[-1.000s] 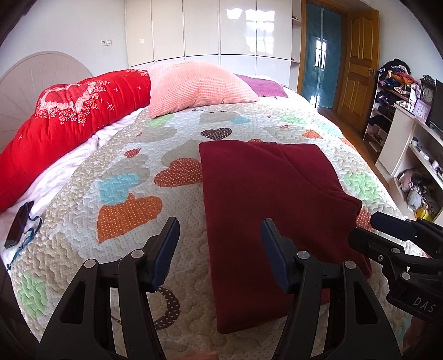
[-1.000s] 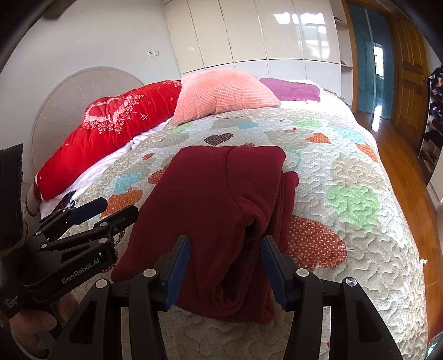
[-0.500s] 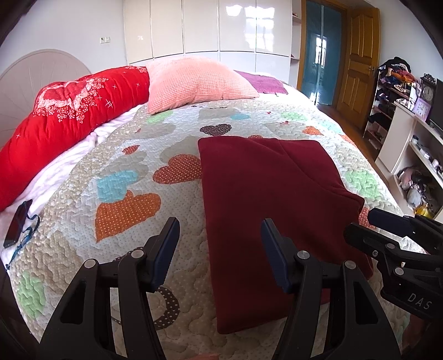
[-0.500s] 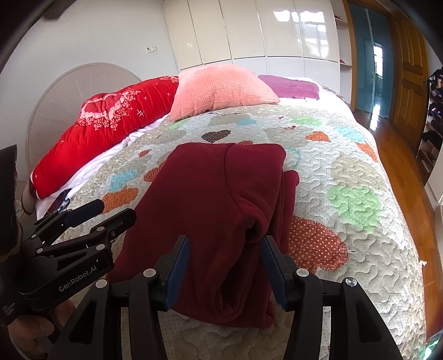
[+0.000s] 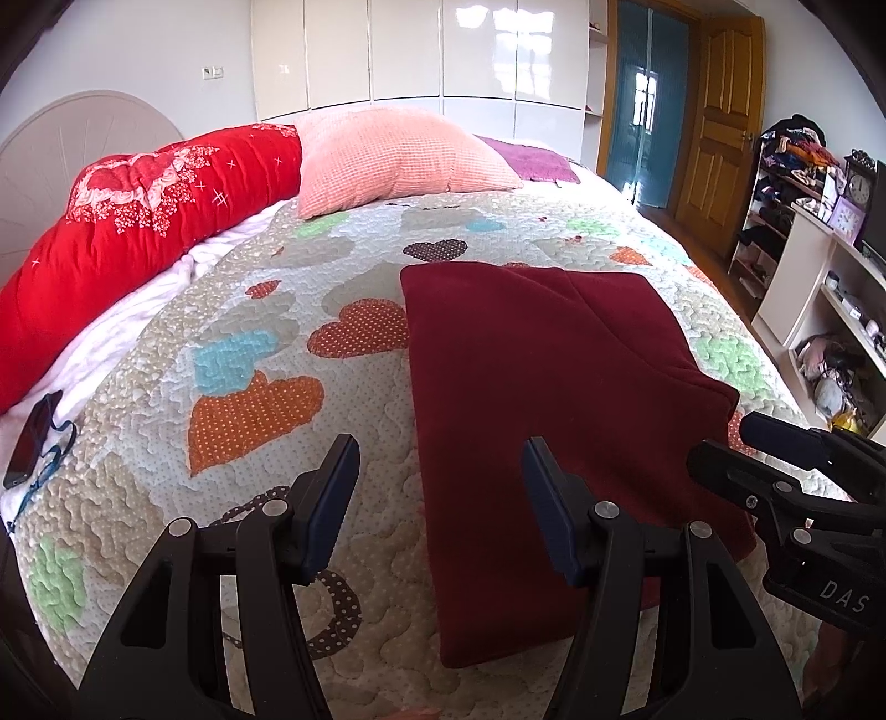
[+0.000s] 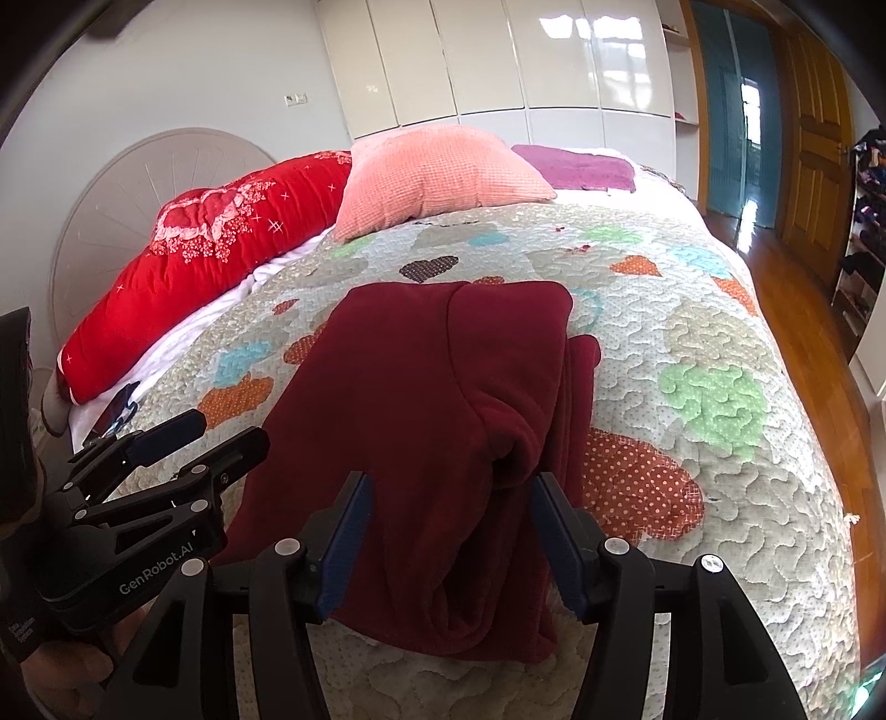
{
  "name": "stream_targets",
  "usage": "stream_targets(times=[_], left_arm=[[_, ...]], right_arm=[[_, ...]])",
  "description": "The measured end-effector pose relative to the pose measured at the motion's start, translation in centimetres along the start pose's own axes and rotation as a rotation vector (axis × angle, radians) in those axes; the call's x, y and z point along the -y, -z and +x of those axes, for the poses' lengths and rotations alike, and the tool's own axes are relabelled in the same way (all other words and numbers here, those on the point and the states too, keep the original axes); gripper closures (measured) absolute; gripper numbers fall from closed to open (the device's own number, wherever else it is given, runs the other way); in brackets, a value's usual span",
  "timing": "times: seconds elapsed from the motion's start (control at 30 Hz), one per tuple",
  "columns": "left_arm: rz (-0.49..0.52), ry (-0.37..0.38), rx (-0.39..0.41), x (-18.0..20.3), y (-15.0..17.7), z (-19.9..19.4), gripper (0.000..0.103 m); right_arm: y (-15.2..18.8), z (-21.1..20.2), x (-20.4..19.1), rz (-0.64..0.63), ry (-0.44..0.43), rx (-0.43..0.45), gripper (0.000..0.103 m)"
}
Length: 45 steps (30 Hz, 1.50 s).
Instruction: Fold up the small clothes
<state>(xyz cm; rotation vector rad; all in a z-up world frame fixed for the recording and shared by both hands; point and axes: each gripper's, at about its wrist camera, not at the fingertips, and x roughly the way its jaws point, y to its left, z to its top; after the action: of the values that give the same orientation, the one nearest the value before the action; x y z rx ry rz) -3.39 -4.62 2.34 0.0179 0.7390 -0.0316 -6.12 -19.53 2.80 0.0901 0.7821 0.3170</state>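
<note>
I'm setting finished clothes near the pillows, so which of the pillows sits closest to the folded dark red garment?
The pink square pillow: it lies just beyond the dark red garment, while the long red bolster runs off left.

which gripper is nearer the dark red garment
Right. The right gripper frames the dark red garment's bunched near edge, jaws open. The left gripper sits mostly over bare quilt beside its left edge.

Bright, even daylight fills both sharp views, glaring off the glossy wardrobe doors (image 5: 443,50) and wooden floor (image 6: 775,266), with fisheye bending and dark corners.
</note>
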Motion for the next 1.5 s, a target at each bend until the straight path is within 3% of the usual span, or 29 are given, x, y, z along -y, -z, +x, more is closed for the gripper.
stream_targets(times=[1.5], left_arm=[[-0.005,-0.010,-0.004,0.33,0.17,-0.11,0.042]], right_arm=[[0.18,-0.21,0.38,0.038,0.004,0.008,0.040]])
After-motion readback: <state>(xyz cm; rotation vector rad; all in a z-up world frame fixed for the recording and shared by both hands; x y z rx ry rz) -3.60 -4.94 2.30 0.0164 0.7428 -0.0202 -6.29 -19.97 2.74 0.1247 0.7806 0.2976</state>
